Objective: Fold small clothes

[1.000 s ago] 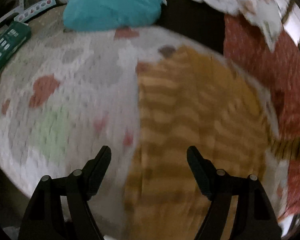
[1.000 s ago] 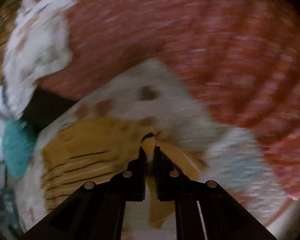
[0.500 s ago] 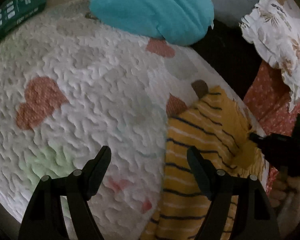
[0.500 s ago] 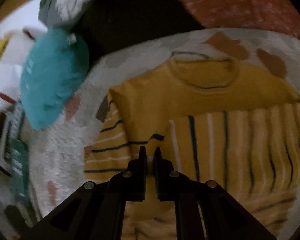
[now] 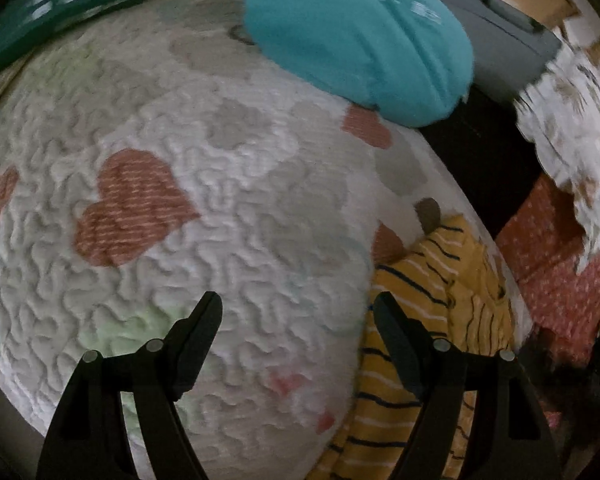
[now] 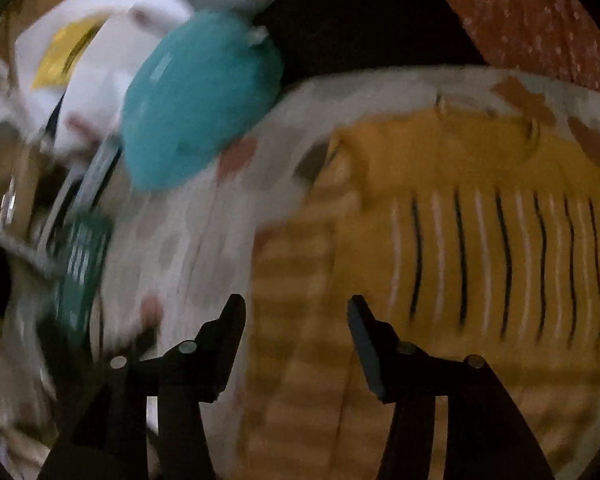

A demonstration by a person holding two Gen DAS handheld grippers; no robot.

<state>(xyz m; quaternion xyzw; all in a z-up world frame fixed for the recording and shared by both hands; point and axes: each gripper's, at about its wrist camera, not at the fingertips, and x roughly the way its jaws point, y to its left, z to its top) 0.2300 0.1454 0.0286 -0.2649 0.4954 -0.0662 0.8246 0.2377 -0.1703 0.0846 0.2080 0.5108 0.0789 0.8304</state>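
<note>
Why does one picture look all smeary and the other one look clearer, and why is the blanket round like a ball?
Right wrist view: motion blur smears the yellow striped shirt and teal cushion; only the open right gripper looks sharp. Left wrist view: clearer, the heart quilt shows its bumps, blur only near the edges. The fisheye lens bulges the quilt, and both views are dim.

Right gripper: jaws spread wide, nothing between them, poised over cloth. Yellow striped shirt: flat on the quilt, neckline away from the camera, dark and pale stripes across the body. Teal cushion: at the quilt's far left edge. Red dotted fabric: upper right. View blurred.
</note>
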